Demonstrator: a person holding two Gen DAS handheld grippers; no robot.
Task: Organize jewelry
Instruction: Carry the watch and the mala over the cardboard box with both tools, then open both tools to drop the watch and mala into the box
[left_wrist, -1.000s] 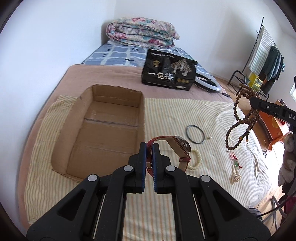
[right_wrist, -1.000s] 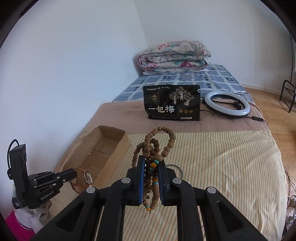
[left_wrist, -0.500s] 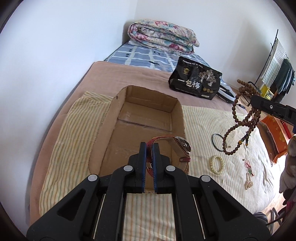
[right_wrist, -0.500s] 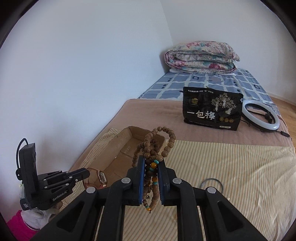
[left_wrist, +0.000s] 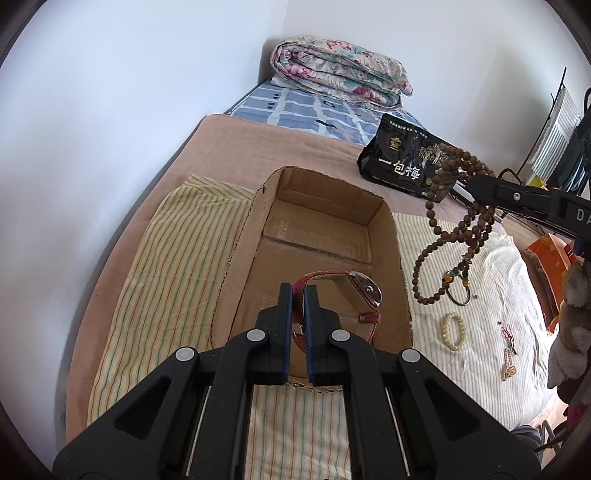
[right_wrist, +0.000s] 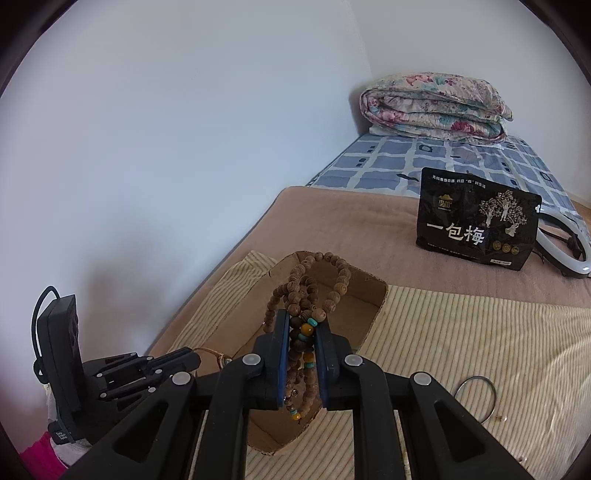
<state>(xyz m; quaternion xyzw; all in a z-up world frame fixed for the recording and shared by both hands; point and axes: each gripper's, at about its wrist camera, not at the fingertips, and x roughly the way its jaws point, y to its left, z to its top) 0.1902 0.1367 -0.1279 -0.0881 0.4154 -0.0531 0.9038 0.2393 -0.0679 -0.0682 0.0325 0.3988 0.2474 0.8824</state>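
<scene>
Now left gripper (left_wrist: 299, 295) clamps watch (left_wrist: 364, 291) above box (left_wrist: 391, 221) interior.

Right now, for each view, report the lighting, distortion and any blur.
Left wrist view: even daylight, soft shadows, sharp focus; fisheye bends the open brown cardboard box, and the silver watch face on the red-strap wristwatch glints. Right wrist view: same soft light, dark vignette corners, the brown wooden bead necklace sharp, the white ring light stretched at the edge.
</scene>
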